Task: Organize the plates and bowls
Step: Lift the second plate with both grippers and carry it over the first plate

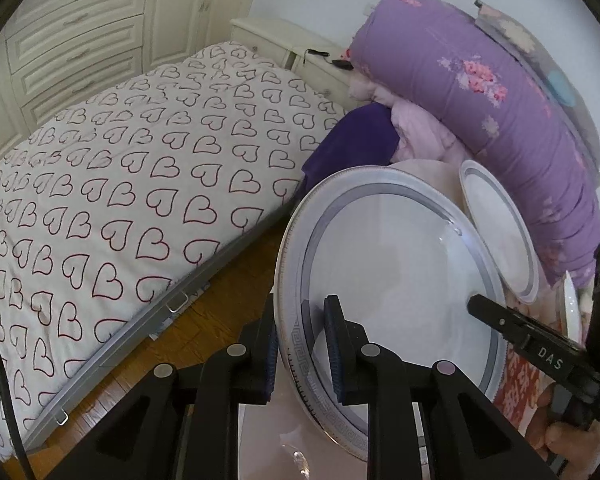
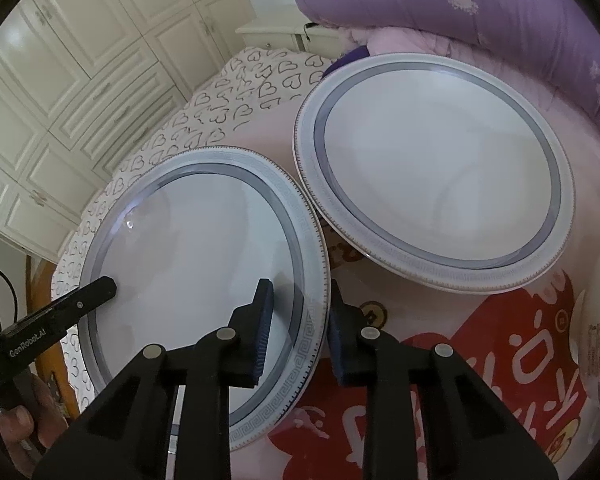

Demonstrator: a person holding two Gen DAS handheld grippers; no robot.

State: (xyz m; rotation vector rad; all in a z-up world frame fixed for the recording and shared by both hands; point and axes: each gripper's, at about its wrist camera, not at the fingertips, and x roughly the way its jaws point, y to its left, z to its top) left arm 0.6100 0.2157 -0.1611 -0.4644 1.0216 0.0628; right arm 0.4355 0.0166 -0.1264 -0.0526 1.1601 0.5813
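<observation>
White glazed china with a grey ring and key-pattern rim, the near plate (image 2: 204,272) sits at lower centre, its rim clamped by both claws: left claw (image 1: 300,344) on one edge, right claw (image 2: 296,332) on the opposite. A second round plate (image 2: 436,168) lies upper right on pink printed cloth (image 2: 500,360).

Both views are evenly lit by soft, cool daylight, with a bluish-violet cast over the white surfaces. A small bright glint sits on the near plate (image 1: 384,276), and faint grey shadows of the fingers fall across its face. Fisheye distortion bows the wardrobe doors (image 2: 80,80) and the bed edge (image 1: 140,332), and black vignetting closes the corners. Focus is sharp mid-frame and softens toward the rim; no motion blur shows
</observation>
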